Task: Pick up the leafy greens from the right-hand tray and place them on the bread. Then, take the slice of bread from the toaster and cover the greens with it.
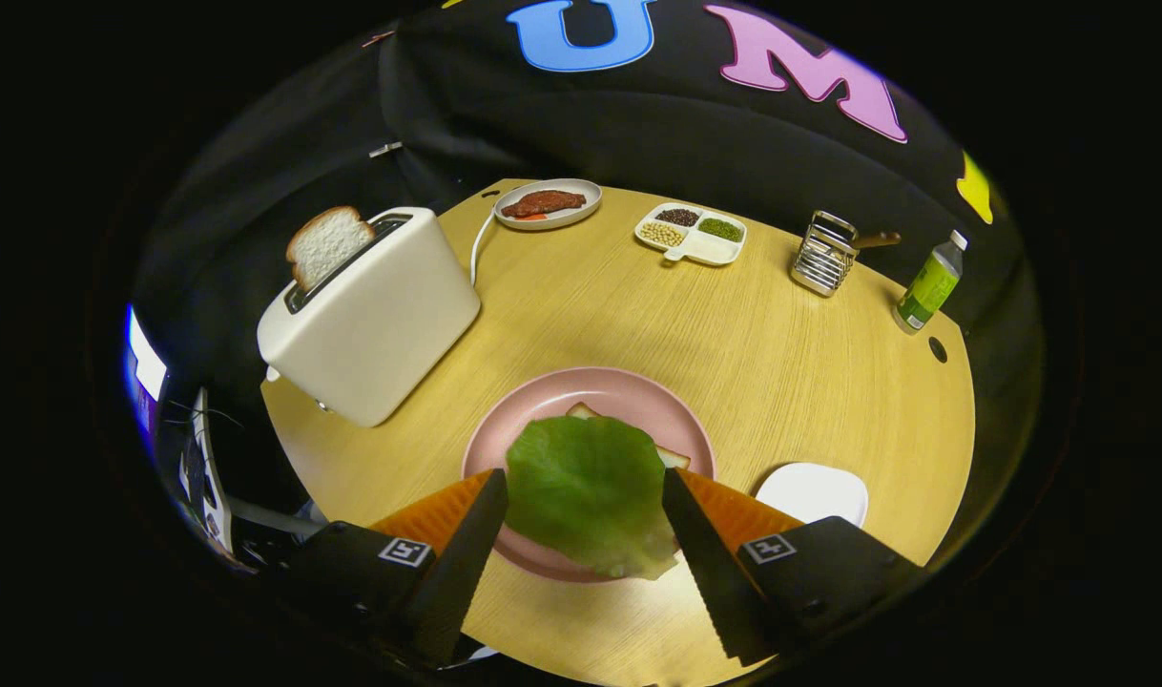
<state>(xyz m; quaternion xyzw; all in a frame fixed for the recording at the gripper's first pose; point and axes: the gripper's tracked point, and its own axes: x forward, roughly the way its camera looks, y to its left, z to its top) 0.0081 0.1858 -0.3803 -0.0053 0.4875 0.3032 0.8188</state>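
Plate: on the tabletop, just ahead of the gripper.
Bread: on the plate, mostly under the leafy greens.
Leafy greens: between the spread fingers, over the plate.
Toaster: left of the plate, a bread slice standing in its slot.
Right-hand tray: right of the plate.
Far edge, left to right: meat dish, divided dish, wire rack, bottle.

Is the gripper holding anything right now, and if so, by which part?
Nothing held, by the look of it: the gripper is open, fingers either side of the leafy greens lying over the bread.
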